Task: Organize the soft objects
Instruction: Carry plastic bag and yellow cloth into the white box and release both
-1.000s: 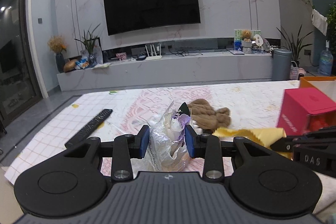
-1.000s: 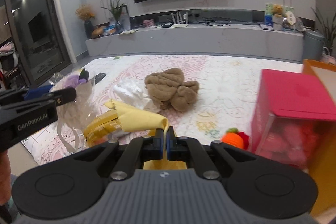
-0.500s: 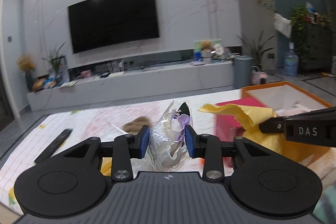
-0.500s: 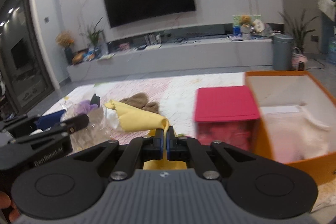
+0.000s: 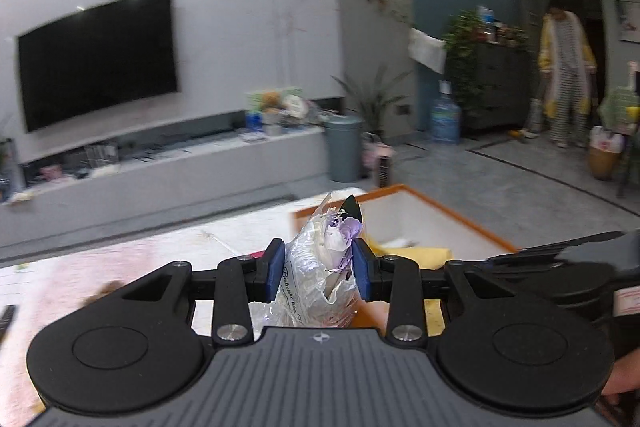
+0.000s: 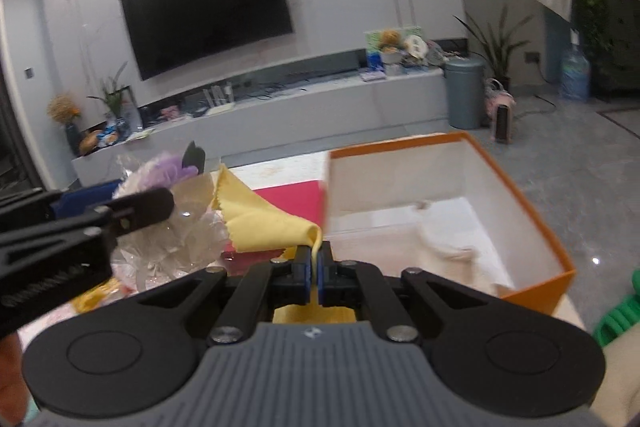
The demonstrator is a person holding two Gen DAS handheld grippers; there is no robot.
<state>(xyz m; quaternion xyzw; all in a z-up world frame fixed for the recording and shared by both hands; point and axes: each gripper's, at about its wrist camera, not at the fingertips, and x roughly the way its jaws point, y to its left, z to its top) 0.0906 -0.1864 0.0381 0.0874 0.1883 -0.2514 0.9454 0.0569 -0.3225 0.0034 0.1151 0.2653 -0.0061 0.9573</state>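
Yellow cloth (image 6: 260, 223): pinched in the closed jaws of the right gripper (image 6: 315, 269), lower centre of the right view, just left of the orange box (image 6: 532, 223). Clear crinkled bag with purple flower (image 5: 320, 267): clamped between the left gripper (image 5: 319, 269) jaws, frame centre. Pink box (image 6: 296, 197): behind the cloth.

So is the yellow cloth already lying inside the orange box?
No, the yellow cloth is pinched in the right gripper, held up near the orange box, not lying inside it.
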